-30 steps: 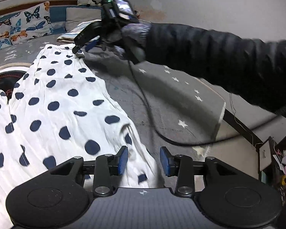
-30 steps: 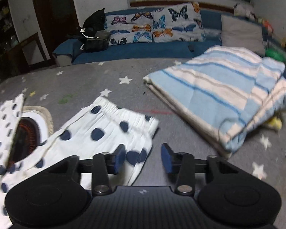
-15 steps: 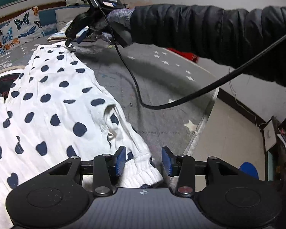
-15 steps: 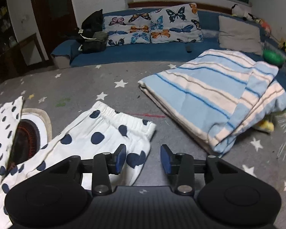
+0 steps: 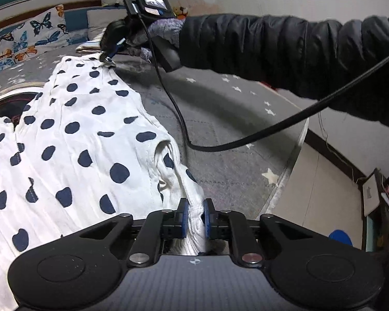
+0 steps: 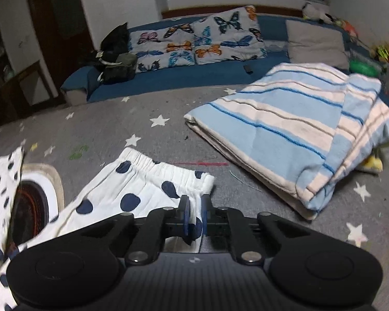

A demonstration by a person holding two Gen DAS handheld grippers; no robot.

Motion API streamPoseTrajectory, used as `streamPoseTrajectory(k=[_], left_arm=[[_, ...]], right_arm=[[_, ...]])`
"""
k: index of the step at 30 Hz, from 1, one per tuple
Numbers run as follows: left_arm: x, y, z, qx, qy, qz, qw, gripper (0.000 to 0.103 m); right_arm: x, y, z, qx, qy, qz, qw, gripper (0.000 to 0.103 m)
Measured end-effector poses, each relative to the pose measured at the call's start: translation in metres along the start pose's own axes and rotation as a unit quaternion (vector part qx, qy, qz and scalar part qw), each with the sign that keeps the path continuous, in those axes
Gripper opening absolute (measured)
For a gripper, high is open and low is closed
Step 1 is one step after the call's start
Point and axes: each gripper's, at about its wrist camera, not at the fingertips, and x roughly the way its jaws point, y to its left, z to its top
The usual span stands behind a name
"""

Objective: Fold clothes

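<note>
White trousers with dark blue dots (image 5: 72, 140) lie spread on a grey star-patterned mat (image 5: 220, 119). My left gripper (image 5: 194, 211) is shut on a bunched edge of the trousers at the near end. My right gripper (image 6: 193, 213) is shut on the corner of an elastic cuff (image 6: 166, 173) at the far end. In the left wrist view the right gripper (image 5: 109, 57) shows at the top, held by a gloved hand in a black sleeve, pinching the cloth's far corner.
A folded blue and white striped blanket (image 6: 298, 140) lies on the mat to the right. Butterfly cushions (image 6: 194, 41) and a grey pillow (image 6: 313, 42) rest on a blue couch behind. A black cable (image 5: 246, 140) hangs over the mat. The mat's edge (image 5: 293, 160) meets bare floor at right.
Both grippers were open and have closed on the dotted trousers. The left gripper moved toward the near edge of the cloth; the right one moved onto the cuff corner.
</note>
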Motion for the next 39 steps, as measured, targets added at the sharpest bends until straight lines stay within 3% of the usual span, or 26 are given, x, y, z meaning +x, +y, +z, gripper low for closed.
streamPoseTrajectory(k=[14, 19, 28, 34, 39], left_arm=[[-0.057, 0.025, -0.014, -0.077, -0.077, 0.005, 0.9940, 0.010], [-0.083, 0.037, -0.025, -0.111, -0.110, 0.010, 0.9877, 0.010], [-0.123, 0.059, -0.056, -0.161, -0.154, 0.016, 0.9747, 0.009], [-0.142, 0.073, -0.070, -0.182, -0.173, 0.019, 0.9676, 0.009], [-0.147, 0.074, -0.076, -0.184, -0.178, 0.010, 0.9666, 0.009]], right_arm=[[-0.034, 0.031, 0.035, 0.002, -0.034, -0.017, 0.999, 0.003], [-0.050, 0.072, 0.056, -0.015, -0.055, -0.004, 0.998, 0.002], [-0.053, 0.182, 0.086, -0.065, -0.076, 0.024, 0.995, 0.000], [-0.040, 0.241, 0.091, -0.118, -0.050, 0.008, 0.992, 0.001], [-0.015, 0.252, 0.073, -0.135, 0.005, 0.003, 0.991, 0.008]])
